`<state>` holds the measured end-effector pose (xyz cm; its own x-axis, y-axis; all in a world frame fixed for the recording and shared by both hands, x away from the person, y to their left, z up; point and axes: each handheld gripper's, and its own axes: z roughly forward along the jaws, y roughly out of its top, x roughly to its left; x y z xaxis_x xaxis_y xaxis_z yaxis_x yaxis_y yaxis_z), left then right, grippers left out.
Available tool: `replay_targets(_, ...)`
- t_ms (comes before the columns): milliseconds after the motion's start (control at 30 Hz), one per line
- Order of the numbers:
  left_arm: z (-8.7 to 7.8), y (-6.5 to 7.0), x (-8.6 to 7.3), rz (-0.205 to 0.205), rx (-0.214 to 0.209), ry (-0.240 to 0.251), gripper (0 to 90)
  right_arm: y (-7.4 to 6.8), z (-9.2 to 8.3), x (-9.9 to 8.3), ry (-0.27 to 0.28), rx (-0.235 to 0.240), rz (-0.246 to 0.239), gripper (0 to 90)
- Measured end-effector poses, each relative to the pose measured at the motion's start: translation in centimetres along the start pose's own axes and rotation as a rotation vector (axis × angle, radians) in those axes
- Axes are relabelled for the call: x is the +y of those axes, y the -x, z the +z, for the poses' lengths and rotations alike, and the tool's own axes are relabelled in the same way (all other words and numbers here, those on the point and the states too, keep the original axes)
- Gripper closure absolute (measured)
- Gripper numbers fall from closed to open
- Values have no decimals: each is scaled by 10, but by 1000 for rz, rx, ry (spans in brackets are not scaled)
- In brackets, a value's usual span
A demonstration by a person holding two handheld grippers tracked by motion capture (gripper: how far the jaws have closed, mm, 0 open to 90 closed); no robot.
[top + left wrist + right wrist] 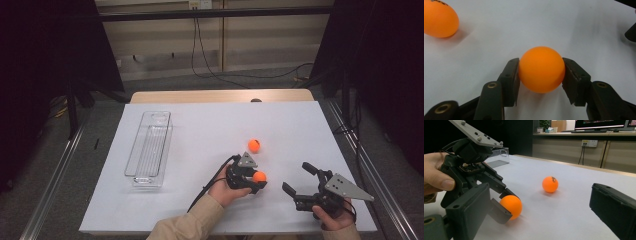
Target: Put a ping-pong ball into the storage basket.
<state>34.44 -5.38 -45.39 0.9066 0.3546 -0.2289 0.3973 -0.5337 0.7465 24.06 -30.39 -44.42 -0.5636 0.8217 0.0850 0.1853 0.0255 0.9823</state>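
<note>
Left gripper [258, 184] clamps an orange ball [541, 69] squarely between its pads, low on the white table [200, 130]; right gripper [299, 179] waits alongside, jaws spread wide, holding nothing.

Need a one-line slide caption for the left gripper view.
Left tongs shut on an orange ball on the white table; second ball at upper left.

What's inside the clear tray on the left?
The clear tray looks empty: only its ribbed base shows through. Both orange balls are outside it, one in the left gripper, the other ball loose on the white sheet.
</note>
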Motion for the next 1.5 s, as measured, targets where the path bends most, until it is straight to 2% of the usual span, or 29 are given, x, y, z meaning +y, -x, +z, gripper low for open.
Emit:
replay_targets(333,-10,-2,0,-27,-7,-3,508,0,0,0,2,1,0,35)
replay_targets(567,-17,-4,1,-30,-11,0,508,-1,1,0,-1,3,-7,35)
replay_targets(833,-26,-7,1,-53,-7,7,508,0,0,0,-1,1,-5,35)
replay_targets(1500,-47,-18,-4,-75,16,7,508,0,0,0,1,1,-4,35)
